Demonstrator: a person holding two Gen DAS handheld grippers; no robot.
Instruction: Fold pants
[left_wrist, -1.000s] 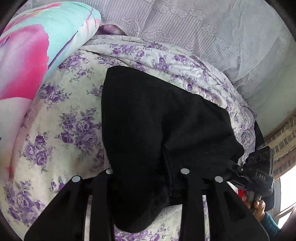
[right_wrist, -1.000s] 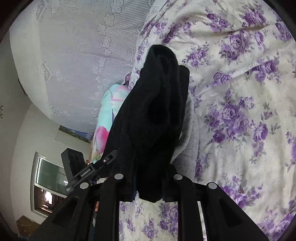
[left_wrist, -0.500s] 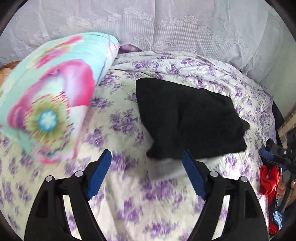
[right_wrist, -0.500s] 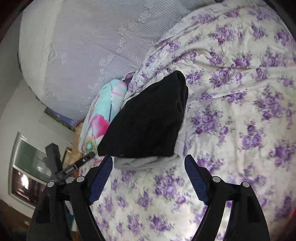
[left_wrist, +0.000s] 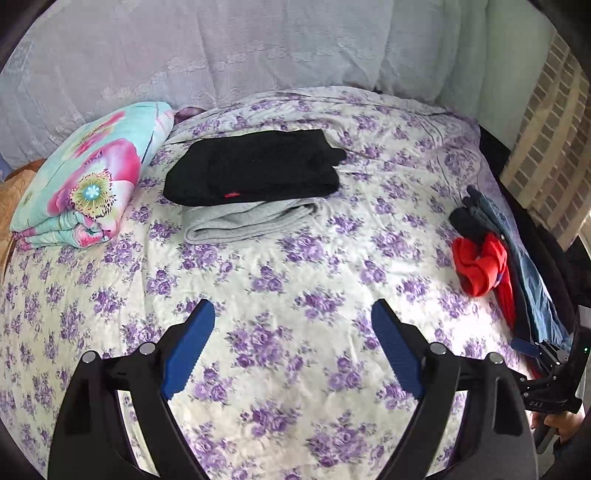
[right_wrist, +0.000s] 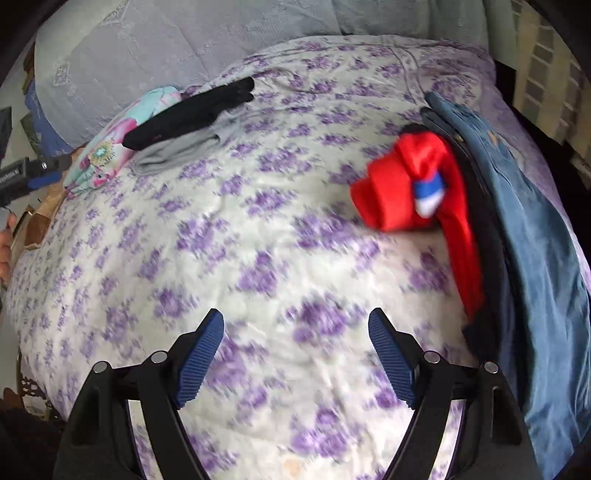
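Left wrist view: folded black pants (left_wrist: 255, 168) rest on a far grey garment (left_wrist: 247, 221); the left gripper (left_wrist: 291, 347), empty, spreads wider; right gripper (right_wrist: 295, 350) gapes empty near the red garment (right_wrist: 406, 184), likely next.

Soft, even daylight all over, no harsh shadows or glare. Left wrist view is pretty sharp; the right wrist one is smeared with motion blur across the bedspread (right_wrist: 258, 229). Both have heavy fisheye bending and dark vignetted corners.

left gripper (left_wrist: 291, 314) jaws opening, right gripper (right_wrist: 295, 321) seemingly empty, agape
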